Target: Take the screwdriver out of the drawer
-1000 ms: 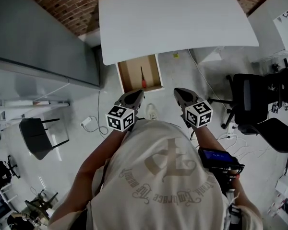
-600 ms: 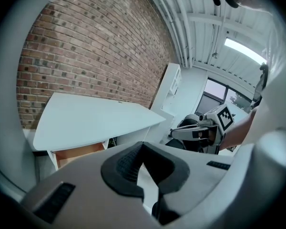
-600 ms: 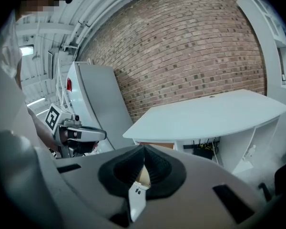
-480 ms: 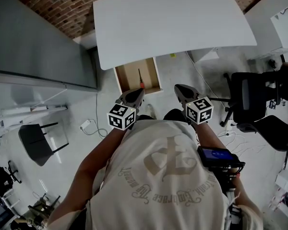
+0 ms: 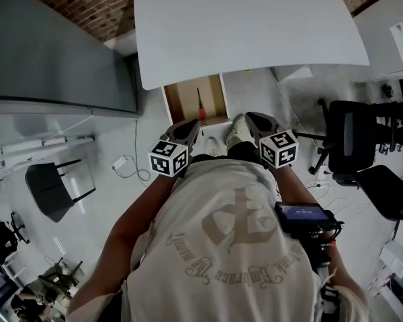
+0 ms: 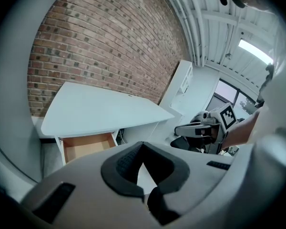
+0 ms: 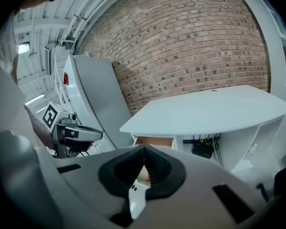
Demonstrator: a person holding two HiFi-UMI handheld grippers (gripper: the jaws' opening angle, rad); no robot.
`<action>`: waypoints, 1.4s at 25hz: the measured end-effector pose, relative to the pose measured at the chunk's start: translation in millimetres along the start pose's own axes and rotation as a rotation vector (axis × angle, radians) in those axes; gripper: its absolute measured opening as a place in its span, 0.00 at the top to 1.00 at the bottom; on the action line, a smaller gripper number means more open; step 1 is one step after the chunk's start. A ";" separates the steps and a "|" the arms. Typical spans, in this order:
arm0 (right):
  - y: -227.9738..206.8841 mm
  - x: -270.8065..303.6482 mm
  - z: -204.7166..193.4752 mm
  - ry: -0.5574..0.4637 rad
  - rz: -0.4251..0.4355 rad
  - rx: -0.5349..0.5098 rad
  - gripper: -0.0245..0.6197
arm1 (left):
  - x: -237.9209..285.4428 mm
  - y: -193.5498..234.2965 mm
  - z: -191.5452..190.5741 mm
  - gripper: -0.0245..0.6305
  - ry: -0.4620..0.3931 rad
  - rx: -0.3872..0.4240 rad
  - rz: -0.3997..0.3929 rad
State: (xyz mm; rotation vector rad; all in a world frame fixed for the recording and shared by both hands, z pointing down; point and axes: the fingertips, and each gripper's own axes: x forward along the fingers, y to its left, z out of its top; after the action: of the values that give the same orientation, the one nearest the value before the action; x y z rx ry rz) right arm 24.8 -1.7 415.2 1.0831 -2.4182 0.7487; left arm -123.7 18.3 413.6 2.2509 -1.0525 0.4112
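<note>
The wooden drawer (image 5: 193, 100) stands pulled out from under the white desk (image 5: 248, 25). In it lies a screwdriver (image 5: 200, 106) with a dark shaft and a red handle, the handle toward the drawer's front. My left gripper (image 5: 190, 127) hovers just short of the drawer's front edge, shut and empty. My right gripper (image 5: 251, 118) hangs beside the drawer's right corner, its jaws also shut on nothing. The left gripper view shows the drawer (image 6: 86, 146) beyond the closed tips (image 6: 142, 144). In the right gripper view the drawer (image 7: 155, 141) sits just past the tips (image 7: 144, 148).
A tall grey cabinet (image 5: 54, 52) stands to the left of the desk. On the right is a black office chair (image 5: 352, 136), on the left floor a dark chair (image 5: 50, 190) and a cable with a plug (image 5: 124, 170). A person's shoes (image 5: 236, 131) are below the drawer.
Both grippers have come nearer to the drawer's front and a little lower. The person's shoes now show between them. Both pairs of jaws stay closed.
</note>
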 end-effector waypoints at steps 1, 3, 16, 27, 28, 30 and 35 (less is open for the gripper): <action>0.0 3.2 1.5 0.004 0.005 -0.002 0.93 | 0.5 2.8 0.5 0.93 0.002 -0.004 0.008; 0.8 8.5 4.8 0.009 0.013 -0.002 0.93 | -0.7 6.4 0.7 0.93 0.009 -0.009 0.020; -30.6 48.4 -1.4 0.053 0.079 0.035 0.93 | 38.1 18.9 -13.3 0.93 0.085 -0.071 0.054; -60.6 73.7 -26.4 0.099 0.108 0.067 0.93 | 78.5 36.2 -43.9 0.93 0.174 -0.112 0.101; -64.8 76.6 -29.7 0.103 0.113 0.068 0.93 | 84.5 38.3 -48.0 0.93 0.182 -0.115 0.107; -68.7 80.7 -32.7 0.111 0.123 0.069 0.93 | 91.3 41.8 -53.5 0.93 0.196 -0.123 0.113; -60.9 76.0 -30.0 0.125 0.144 0.068 0.93 | 85.1 41.5 -54.8 0.93 0.220 -0.144 0.138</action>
State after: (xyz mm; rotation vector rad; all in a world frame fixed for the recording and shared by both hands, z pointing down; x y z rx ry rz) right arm 27.6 -60.3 498.6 0.8658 -2.3983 0.9237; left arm -102.8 -16.4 515.3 1.9630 -1.0881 0.6059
